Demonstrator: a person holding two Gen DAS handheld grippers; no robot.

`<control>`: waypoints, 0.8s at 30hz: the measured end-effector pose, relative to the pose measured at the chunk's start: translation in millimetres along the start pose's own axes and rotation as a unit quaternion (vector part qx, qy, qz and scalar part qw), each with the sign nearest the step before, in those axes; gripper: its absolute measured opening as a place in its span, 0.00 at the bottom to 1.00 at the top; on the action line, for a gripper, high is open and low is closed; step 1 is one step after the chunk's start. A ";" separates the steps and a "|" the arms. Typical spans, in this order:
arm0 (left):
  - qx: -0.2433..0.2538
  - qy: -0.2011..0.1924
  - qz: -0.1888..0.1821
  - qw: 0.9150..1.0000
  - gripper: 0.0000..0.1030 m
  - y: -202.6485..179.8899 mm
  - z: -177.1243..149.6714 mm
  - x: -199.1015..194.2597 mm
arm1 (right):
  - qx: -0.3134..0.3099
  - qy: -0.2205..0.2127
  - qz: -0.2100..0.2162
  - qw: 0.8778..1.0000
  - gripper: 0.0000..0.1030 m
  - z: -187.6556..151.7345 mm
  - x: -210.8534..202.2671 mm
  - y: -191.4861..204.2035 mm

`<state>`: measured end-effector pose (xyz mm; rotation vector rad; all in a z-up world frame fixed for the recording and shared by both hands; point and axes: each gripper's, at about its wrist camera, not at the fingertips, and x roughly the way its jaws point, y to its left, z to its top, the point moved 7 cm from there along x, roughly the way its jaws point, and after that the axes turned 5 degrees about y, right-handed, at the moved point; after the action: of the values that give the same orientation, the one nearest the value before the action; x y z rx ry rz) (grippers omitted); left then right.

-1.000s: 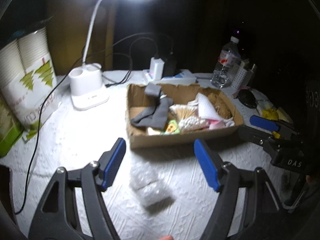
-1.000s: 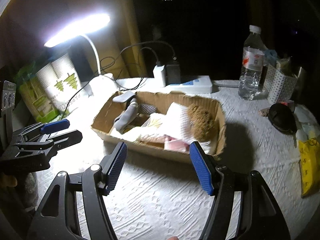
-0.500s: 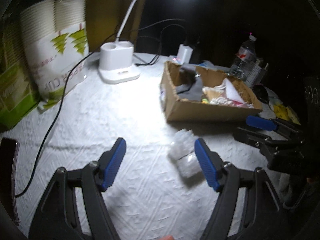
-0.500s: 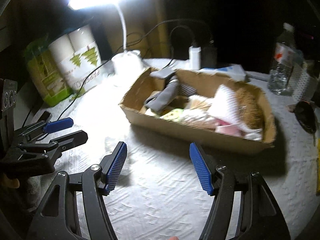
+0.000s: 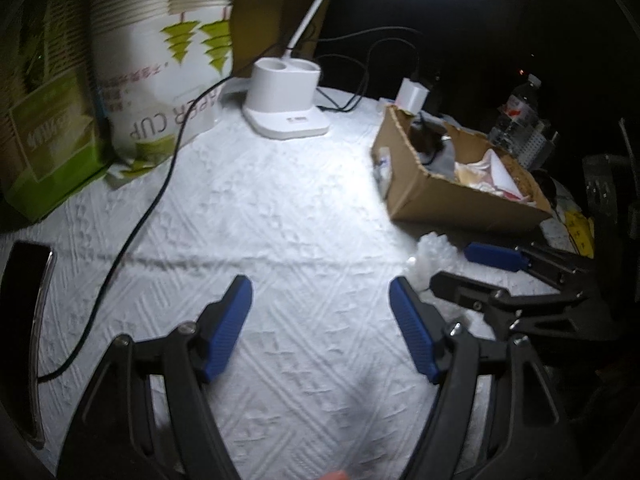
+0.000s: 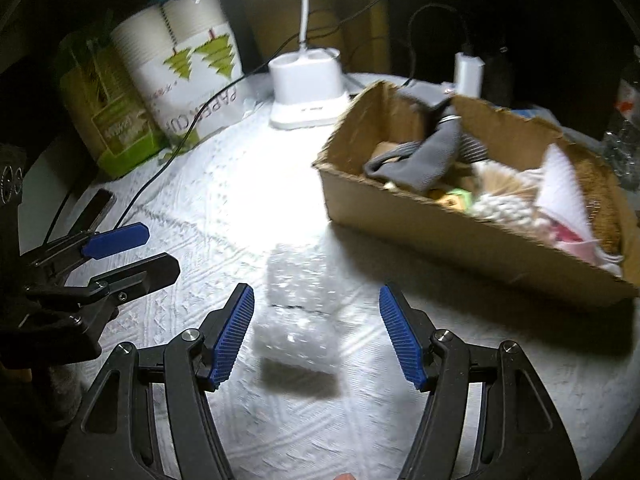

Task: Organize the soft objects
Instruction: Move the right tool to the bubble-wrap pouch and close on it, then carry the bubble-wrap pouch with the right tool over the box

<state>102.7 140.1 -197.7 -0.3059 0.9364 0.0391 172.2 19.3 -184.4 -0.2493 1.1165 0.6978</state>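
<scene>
A clear bubble-wrap bundle point(image 6: 298, 304) lies on the white textured tablecloth point(image 6: 224, 200), just ahead of and between the fingers of my open right gripper point(image 6: 316, 334). It also shows in the left wrist view point(image 5: 430, 258), right of my open, empty left gripper point(image 5: 320, 322). A cardboard box point(image 6: 460, 232) behind it holds a grey sock point(image 6: 432, 156), white cloths and a brown fuzzy item. The box shows in the left wrist view point(image 5: 452, 200) at the right. The right gripper appears in the left wrist view point(image 5: 472, 270), the left one in the right wrist view point(image 6: 136, 254).
A white desk-lamp base point(image 5: 286, 98) stands at the back, with a black cable point(image 5: 136, 232) trailing left. A paper-cup pack point(image 5: 160, 60) and a green box point(image 5: 44, 128) stand far left. A dark phone point(image 5: 24, 308) lies at the left edge. A water bottle point(image 5: 518, 108) stands behind the cardboard box.
My left gripper has swung left, away from the bubble wrap. My right gripper has moved left and down, so the bubble wrap now lies between its open fingers.
</scene>
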 end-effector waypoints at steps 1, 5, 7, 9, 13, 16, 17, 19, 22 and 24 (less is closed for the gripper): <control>-0.002 0.001 0.000 1.000 0.70 2.1 -0.6 0.1 | -0.001 0.002 0.000 1.000 0.66 0.1 3.4 2.1; -0.006 0.006 0.001 1.000 0.70 6.0 -1.8 1.9 | -0.007 0.013 0.002 1.000 0.60 -1.2 15.8 8.6; -0.005 0.007 0.002 1.000 0.70 5.9 -2.0 1.9 | -0.011 0.021 -0.003 1.000 0.53 -2.8 22.2 9.5; -0.003 0.005 0.002 1.000 0.70 5.5 -1.6 1.0 | -0.013 0.025 -0.008 1.000 0.44 -5.1 25.5 9.0; -0.006 0.004 0.002 1.000 0.70 5.2 -0.7 1.6 | -0.016 0.020 -0.007 1.000 0.42 -5.5 17.7 8.7; -0.007 0.002 -0.001 1.000 0.70 2.2 0.2 1.1 | -0.016 0.010 -0.010 1.000 0.42 -3.7 5.7 5.9; -0.006 0.001 -0.003 1.000 0.70 0.3 0.8 0.7 | -0.015 0.006 -0.011 1.000 0.42 -3.3 0.8 4.3; -0.003 0.000 -0.005 1.000 0.70 -4.7 2.3 0.6 | -0.012 -0.002 -0.013 1.000 0.42 -2.4 -8.5 0.8; 0.004 -0.001 -0.008 1.000 0.70 -13.9 5.2 0.5 | -0.009 -0.012 -0.017 1.000 0.42 -2.1 -21.1 -4.5; 0.008 -0.003 -0.010 1.000 0.70 -18.7 7.3 -0.5 | -0.007 -0.019 -0.019 1.000 0.42 -1.0 -29.4 -8.5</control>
<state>111.2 124.3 -188.8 -0.3010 0.9265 0.0141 169.3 1.0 -160.1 -0.2687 1.0681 0.6738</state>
